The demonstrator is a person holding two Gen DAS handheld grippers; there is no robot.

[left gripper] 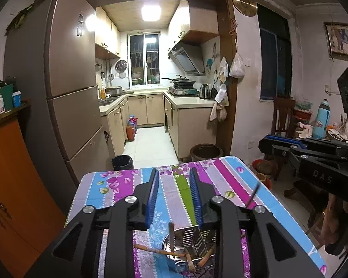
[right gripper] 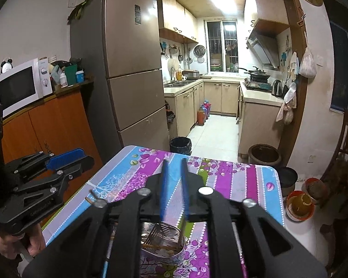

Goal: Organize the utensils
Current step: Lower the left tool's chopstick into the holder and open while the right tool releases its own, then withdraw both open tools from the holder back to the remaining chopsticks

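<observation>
A round metal holder [left gripper: 181,264] stands on the table with the striped floral cloth [left gripper: 118,185], right under my left gripper [left gripper: 174,171]. In it are a slotted metal spatula [left gripper: 194,236] and several wooden sticks [left gripper: 160,251]. The left gripper's blue pads stand apart with nothing between them. A thin blurred stick [left gripper: 252,197] slants just right of it. In the right wrist view the same holder [right gripper: 171,252] and spatula [right gripper: 162,234] lie below my right gripper [right gripper: 174,162], which is narrowly open and empty. The left gripper [right gripper: 81,157] shows at the left, held by a hand [right gripper: 14,243].
The table's far edge faces a kitchen doorway. A tall fridge [right gripper: 132,69], a black bin [right gripper: 180,144] and a brown crock [right gripper: 264,155] stand beyond it. An orange cabinet [right gripper: 53,125] with a microwave [right gripper: 18,85] is left; a chair [left gripper: 283,113] and buckets [right gripper: 299,205] are right.
</observation>
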